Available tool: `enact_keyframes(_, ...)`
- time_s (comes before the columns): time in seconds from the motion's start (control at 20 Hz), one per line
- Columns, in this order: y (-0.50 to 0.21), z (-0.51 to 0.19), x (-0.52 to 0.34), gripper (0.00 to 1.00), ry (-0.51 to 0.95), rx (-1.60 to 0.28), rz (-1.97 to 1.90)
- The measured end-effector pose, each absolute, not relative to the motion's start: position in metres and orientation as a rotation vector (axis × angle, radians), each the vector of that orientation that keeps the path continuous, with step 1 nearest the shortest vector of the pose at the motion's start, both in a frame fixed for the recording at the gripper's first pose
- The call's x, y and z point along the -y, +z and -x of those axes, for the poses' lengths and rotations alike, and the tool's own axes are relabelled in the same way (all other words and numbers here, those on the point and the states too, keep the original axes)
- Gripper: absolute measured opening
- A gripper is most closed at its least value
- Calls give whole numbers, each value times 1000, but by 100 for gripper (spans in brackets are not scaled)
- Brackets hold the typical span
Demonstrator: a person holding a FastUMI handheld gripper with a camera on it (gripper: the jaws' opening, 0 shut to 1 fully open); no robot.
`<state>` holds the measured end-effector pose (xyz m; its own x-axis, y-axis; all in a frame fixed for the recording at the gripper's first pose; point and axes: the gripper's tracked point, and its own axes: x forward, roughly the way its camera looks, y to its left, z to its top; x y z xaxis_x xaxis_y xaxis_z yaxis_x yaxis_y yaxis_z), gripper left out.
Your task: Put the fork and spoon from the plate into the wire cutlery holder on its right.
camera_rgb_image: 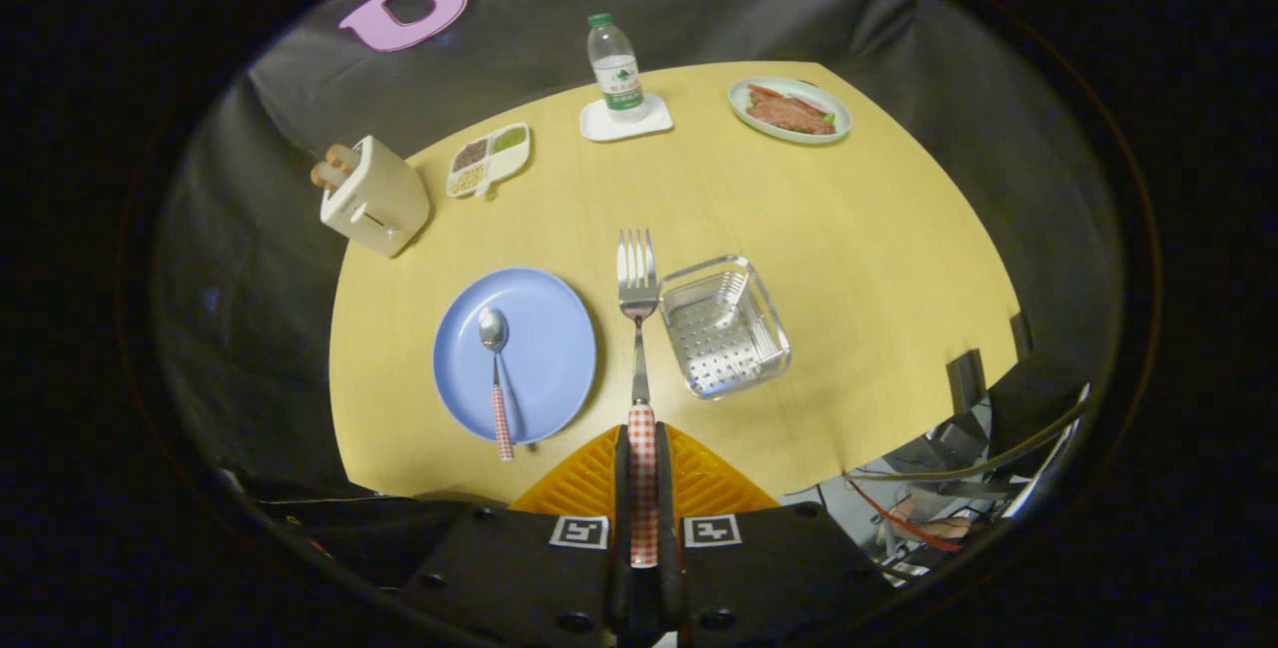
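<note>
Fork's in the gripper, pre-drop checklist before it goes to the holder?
1. Grip: gripper shut on the fork handle, both fingers pressing: ok.
2. Fork clear of the blue plate, tines pointing ahead: ok.
3. Wire cutlery holder just right of the tines, holding nothing: ok.
4. Fork over the holder: not ok, it sits left of the rim.
5. Spoon on the plate, next pick: ok.
6. Fork's height above the table: cannot tell.

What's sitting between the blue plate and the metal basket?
In the gripper view, the checked-handled fork, clamped in the gripper, pokes out between round blue plate and wire cutlery holder.
</note>
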<state>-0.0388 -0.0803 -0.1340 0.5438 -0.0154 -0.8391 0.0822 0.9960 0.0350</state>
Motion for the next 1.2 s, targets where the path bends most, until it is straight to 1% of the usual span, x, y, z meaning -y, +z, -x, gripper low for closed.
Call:
enact_keyframes(0.2,-156,47,112,14,-83,-1141,-42)
enact_keyframes(0.5,-178,44,135,13,-44,-1369,51)
enact_keyframes(0.75,-181,36,133,13,-6,-1521,66)
enact_keyframes(1.0,-173,37,138,13,12,-1646,167)
enact_keyframes(1.2,-158,32,136,13,20,-1670,201)
